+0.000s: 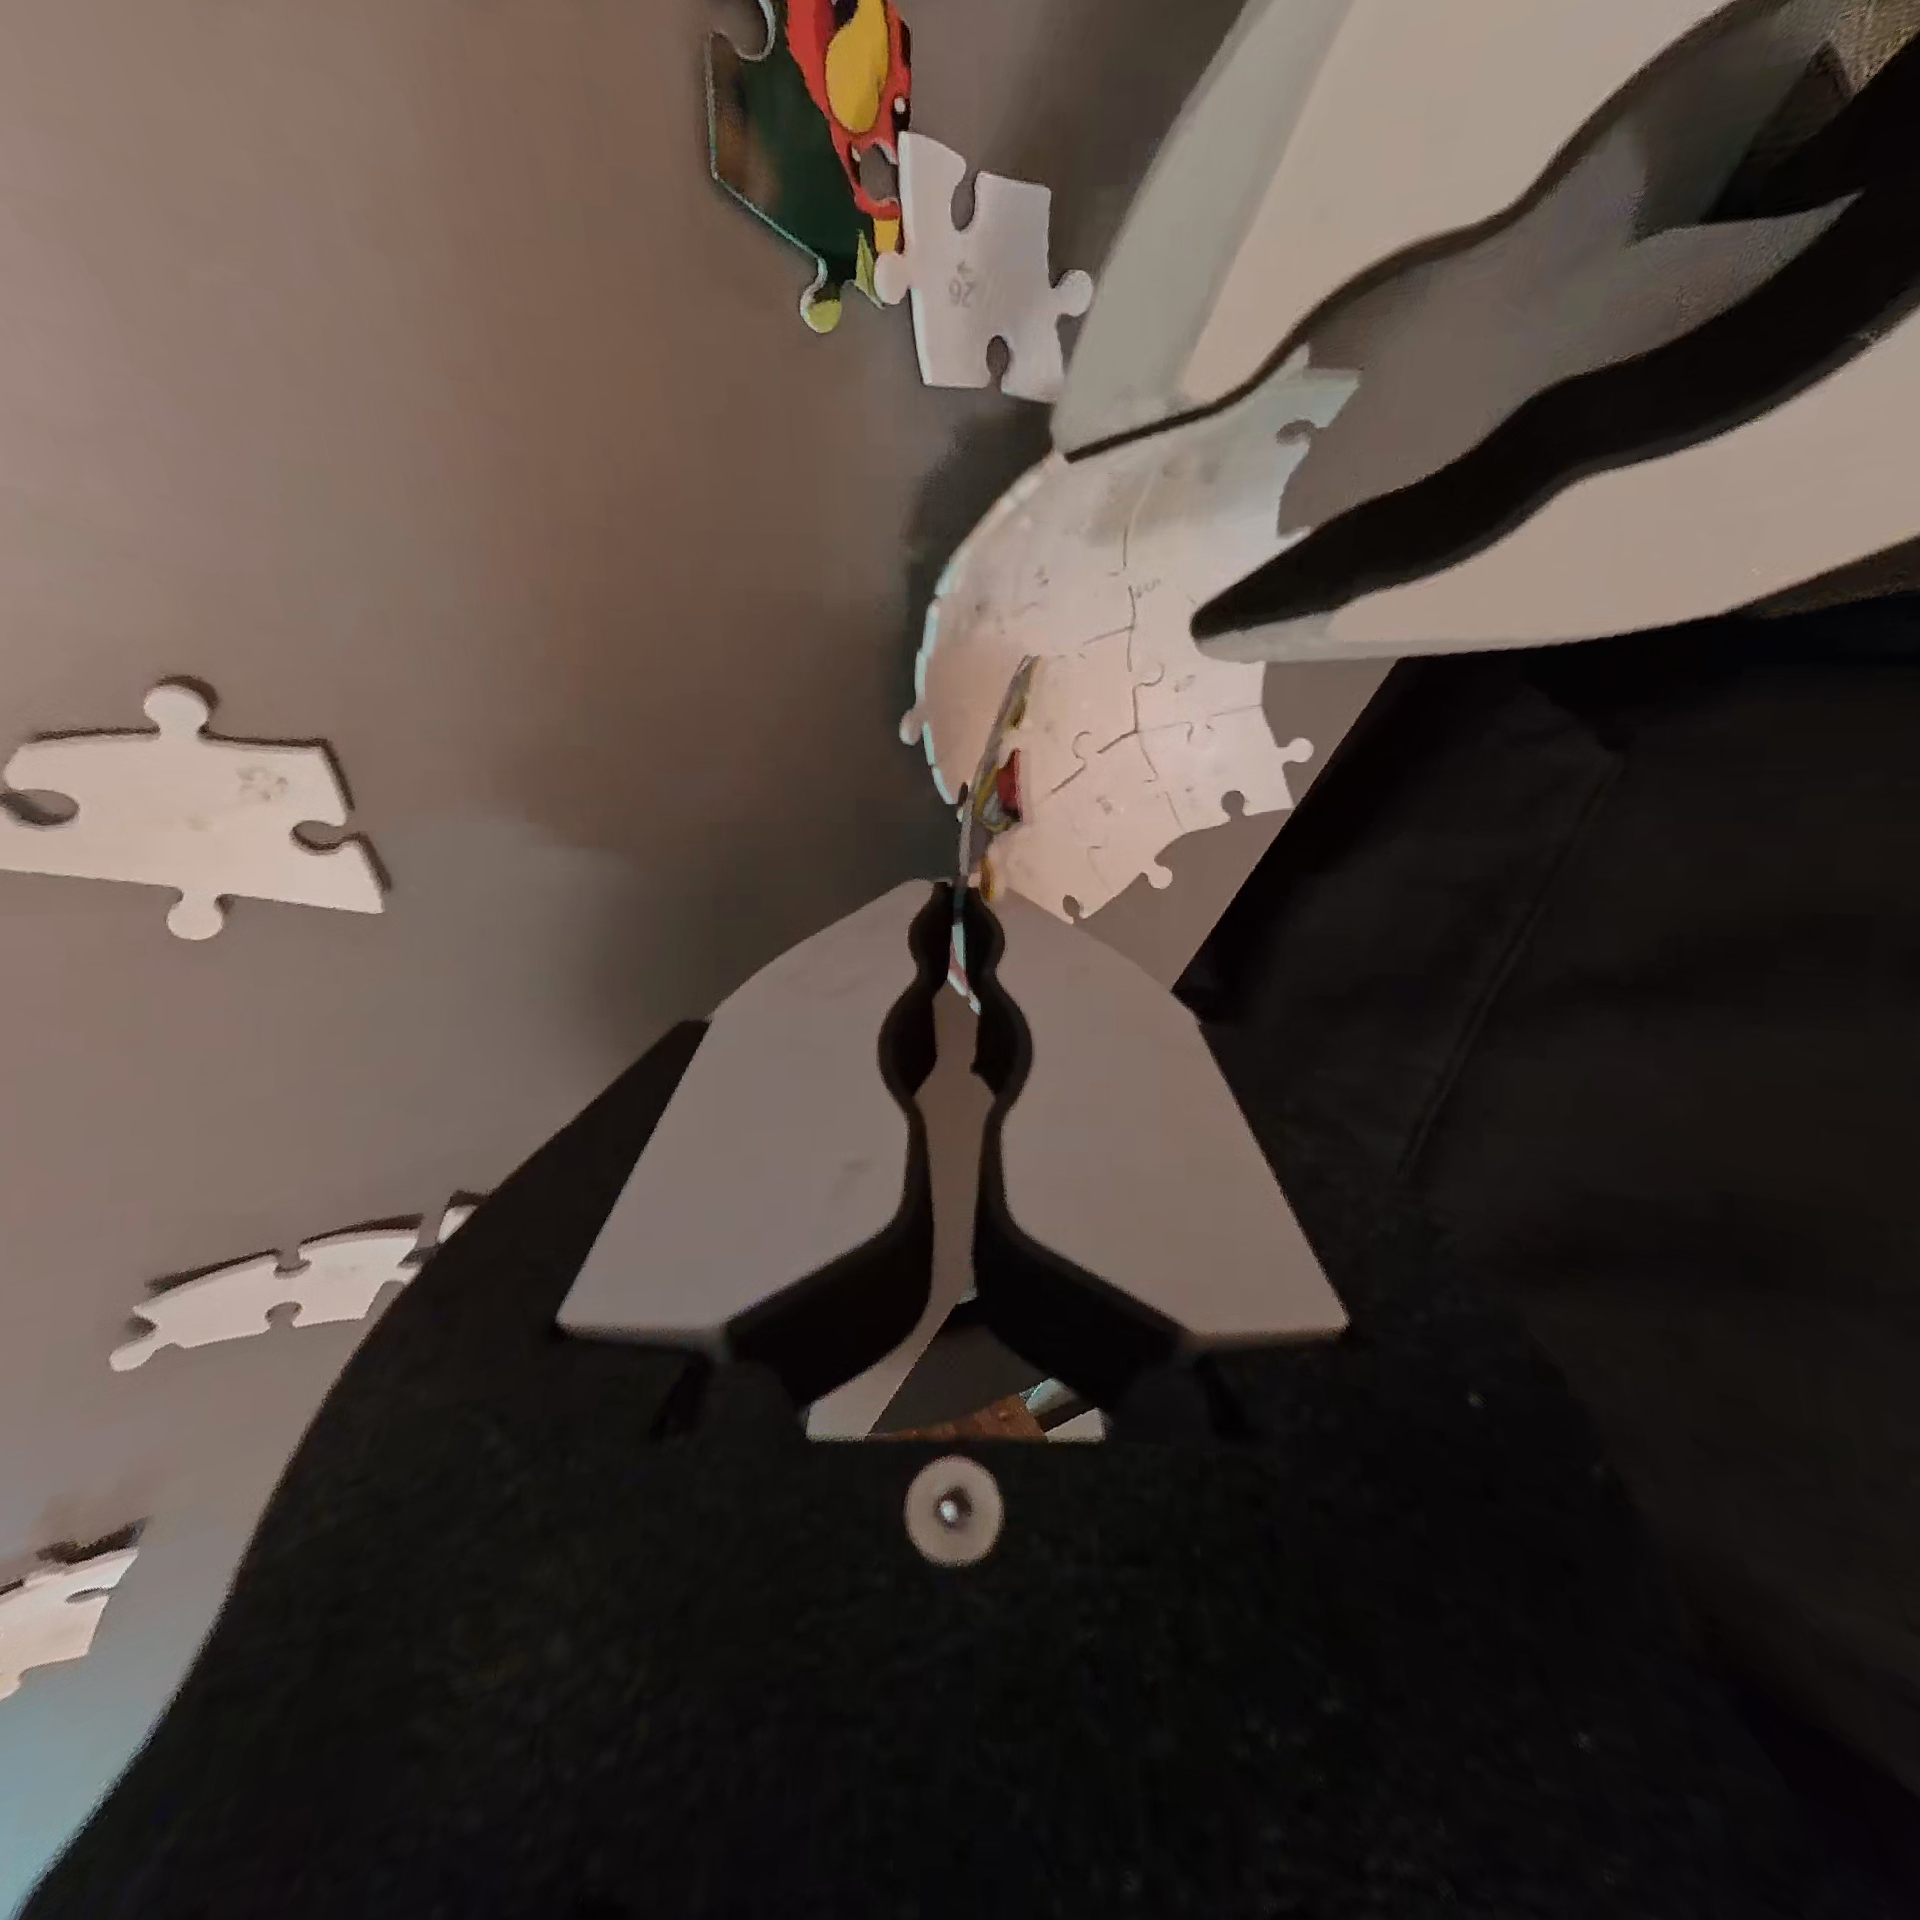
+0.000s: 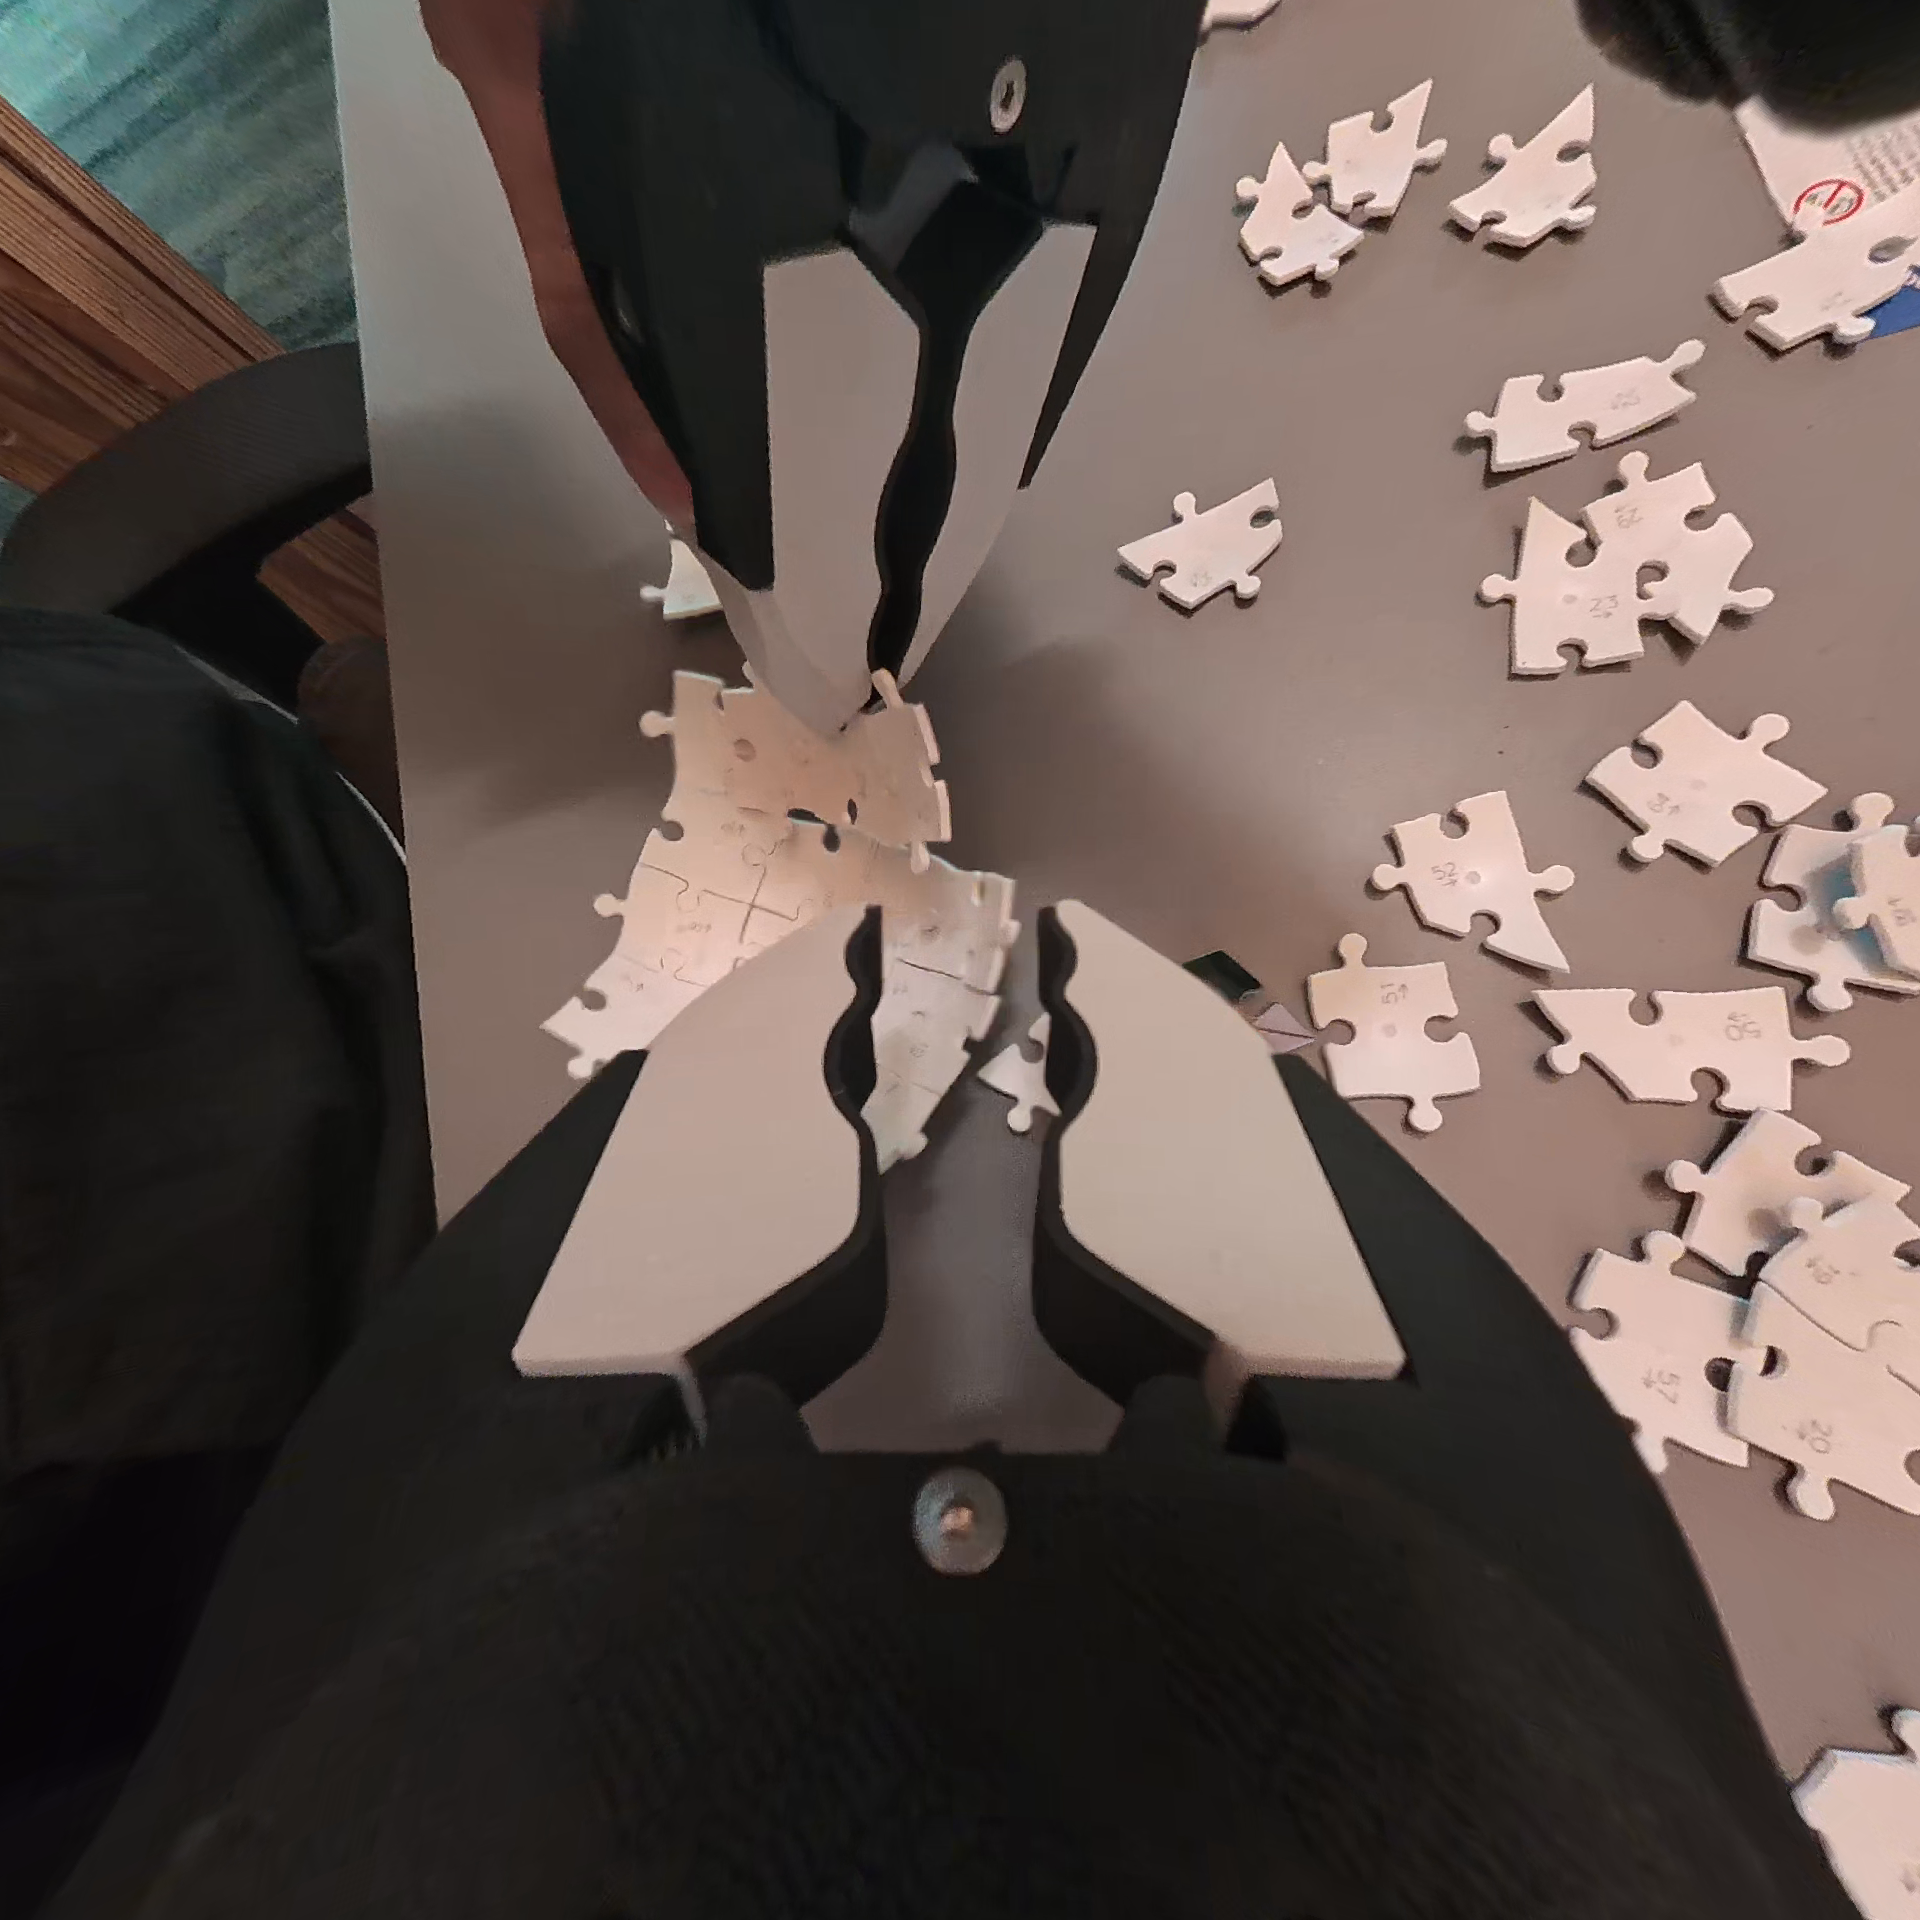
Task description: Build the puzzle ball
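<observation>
Near the bench's (image 2: 1195, 727) left edge, the left hand-held gripper (image 2: 873, 691) is clamped on a small joined cluster of white-backed puzzle pieces (image 2: 810, 758), lifted above a larger curved joined section (image 2: 727, 914). The right hand-held gripper (image 2: 956, 935) hangs over that section, fingers apart, gripping nothing. Bare bench lies between this and the loose pieces (image 2: 1475, 883) scattered toward the right edge.
</observation>
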Demonstrator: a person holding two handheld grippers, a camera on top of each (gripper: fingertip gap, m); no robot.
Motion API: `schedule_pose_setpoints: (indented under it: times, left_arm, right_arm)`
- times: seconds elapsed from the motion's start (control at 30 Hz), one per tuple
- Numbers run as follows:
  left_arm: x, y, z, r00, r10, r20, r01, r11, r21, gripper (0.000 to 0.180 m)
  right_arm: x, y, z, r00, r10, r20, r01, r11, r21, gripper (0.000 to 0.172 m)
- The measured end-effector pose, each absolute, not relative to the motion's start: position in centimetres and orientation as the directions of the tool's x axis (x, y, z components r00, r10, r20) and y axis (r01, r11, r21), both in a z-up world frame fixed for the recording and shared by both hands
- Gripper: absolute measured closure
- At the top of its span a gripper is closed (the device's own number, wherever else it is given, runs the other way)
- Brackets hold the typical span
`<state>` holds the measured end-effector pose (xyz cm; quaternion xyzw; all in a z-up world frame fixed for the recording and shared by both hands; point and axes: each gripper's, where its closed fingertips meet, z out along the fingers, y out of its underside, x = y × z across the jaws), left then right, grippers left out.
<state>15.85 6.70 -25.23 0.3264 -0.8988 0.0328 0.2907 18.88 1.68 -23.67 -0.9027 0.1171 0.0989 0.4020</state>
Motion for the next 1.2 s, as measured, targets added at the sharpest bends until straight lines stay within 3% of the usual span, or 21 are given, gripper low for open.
schedule_pose_setpoints:
  times: [0.03,0.4,0.63,1.2]
  left_arm:
    - [15.8,6.6,-25.2,-0.617,-0.567,0.546,-0.604,0.786,0.133,0.179]
    - [16.2,6.5,-25.4,-0.616,-0.573,0.541,-0.589,0.791,0.166,0.179]
    - [16.4,6.3,-25.9,-0.588,-0.562,0.582,-0.582,0.794,0.178,0.179]
    - [16.6,6.7,-26.2,-0.576,-0.532,0.62,-0.545,0.816,0.194,0.179]
  right_arm:
    - [18.9,1.6,-23.7,0.954,-0.13,-0.271,-0.289,-0.646,-0.706,0.141]
    - [18.8,1.8,-26.0,0.943,-0.033,-0.331,-0.241,-0.755,-0.61,0.139]
    - [18.1,2.3,-26.0,0.882,-0.014,-0.47,-0.312,-0.765,-0.563,0.146]
    - [17.9,2.7,-26.2,0.862,0.013,-0.507,-0.325,-0.753,-0.572,0.152]
